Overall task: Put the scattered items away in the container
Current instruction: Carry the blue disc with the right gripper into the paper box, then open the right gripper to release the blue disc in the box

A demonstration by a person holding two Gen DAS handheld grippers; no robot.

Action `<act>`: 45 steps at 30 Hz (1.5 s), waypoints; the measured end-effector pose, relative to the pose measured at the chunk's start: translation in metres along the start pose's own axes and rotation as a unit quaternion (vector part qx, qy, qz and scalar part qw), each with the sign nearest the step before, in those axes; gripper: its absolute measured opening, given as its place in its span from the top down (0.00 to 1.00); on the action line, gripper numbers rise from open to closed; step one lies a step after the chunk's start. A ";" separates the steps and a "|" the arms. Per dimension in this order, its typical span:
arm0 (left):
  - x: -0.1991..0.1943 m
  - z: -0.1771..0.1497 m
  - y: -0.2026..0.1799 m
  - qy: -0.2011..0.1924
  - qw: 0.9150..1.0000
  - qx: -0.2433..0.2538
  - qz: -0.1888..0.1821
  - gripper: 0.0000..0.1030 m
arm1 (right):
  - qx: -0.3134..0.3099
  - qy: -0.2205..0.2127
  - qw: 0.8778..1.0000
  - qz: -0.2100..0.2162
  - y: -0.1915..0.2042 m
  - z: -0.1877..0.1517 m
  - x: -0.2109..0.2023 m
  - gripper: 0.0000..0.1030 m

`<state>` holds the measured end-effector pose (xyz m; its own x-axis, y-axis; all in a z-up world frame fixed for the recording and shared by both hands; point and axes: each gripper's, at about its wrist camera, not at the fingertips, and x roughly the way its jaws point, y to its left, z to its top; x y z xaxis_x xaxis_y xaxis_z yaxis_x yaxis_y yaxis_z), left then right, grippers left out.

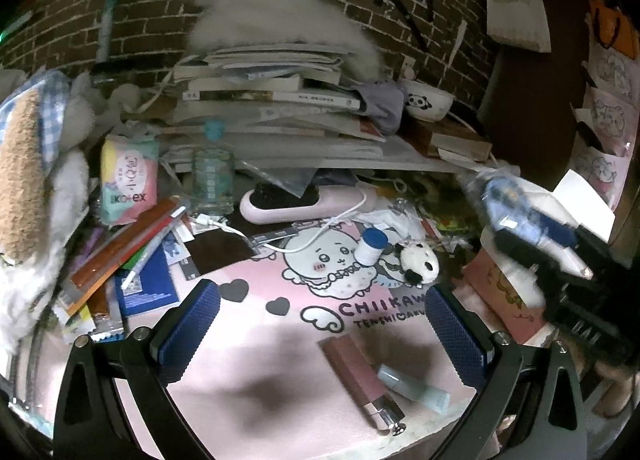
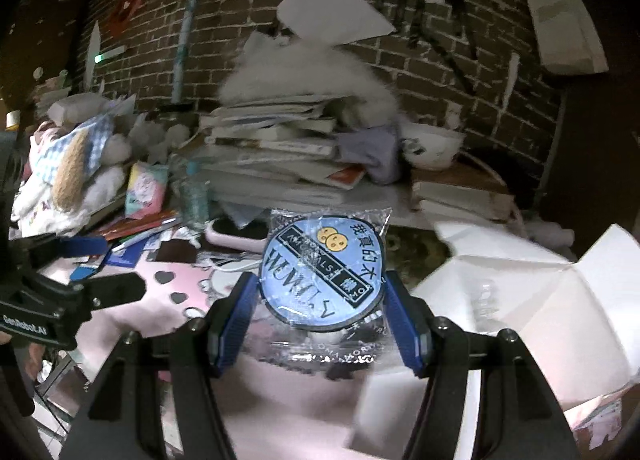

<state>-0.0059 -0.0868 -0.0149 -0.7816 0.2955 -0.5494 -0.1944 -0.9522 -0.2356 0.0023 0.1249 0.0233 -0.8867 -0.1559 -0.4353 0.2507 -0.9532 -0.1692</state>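
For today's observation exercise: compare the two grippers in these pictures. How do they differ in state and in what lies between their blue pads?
The left gripper stands wide open and holds nothing; the right gripper is shut on a round blue badge in clear wrap. The left gripper hangs over the pink mat, near a lipstick; the right gripper is beside the white box. Both have black arms and blue ribbed pads.
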 end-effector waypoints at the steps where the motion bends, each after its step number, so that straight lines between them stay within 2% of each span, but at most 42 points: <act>1: 0.001 0.000 -0.001 0.001 1.000 0.001 0.001 0.01 | 0.003 0.000 1.000 -0.003 -0.007 0.001 -0.003 0.42; 11: 0.011 -0.001 -0.005 0.017 1.000 -0.011 0.000 0.01 | 0.017 0.014 0.999 -0.045 -0.081 0.008 -0.022 0.41; 27: 0.023 0.001 -0.022 0.031 0.999 0.004 -0.006 0.01 | 0.026 0.135 0.989 -0.058 -0.177 -0.007 -0.023 0.41; 31: 0.023 0.001 -0.025 0.031 0.999 0.008 -0.007 0.01 | 0.018 0.179 0.983 -0.037 -0.185 -0.010 -0.013 0.41; 41: 0.022 0.002 -0.025 0.030 1.000 0.007 -0.006 0.01 | 0.027 0.259 0.965 0.024 -0.192 -0.005 0.010 0.41; 45: 0.022 0.002 -0.025 0.032 0.999 0.007 -0.006 0.01 | 0.012 0.273 0.962 0.025 -0.187 0.000 0.015 0.41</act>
<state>-0.0196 -0.0572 -0.0191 -0.7393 0.3116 -0.5970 -0.2123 -0.9491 -0.2326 -0.0584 0.3007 0.0486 -0.5356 -0.0494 -0.8430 0.2726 -0.9549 -0.1173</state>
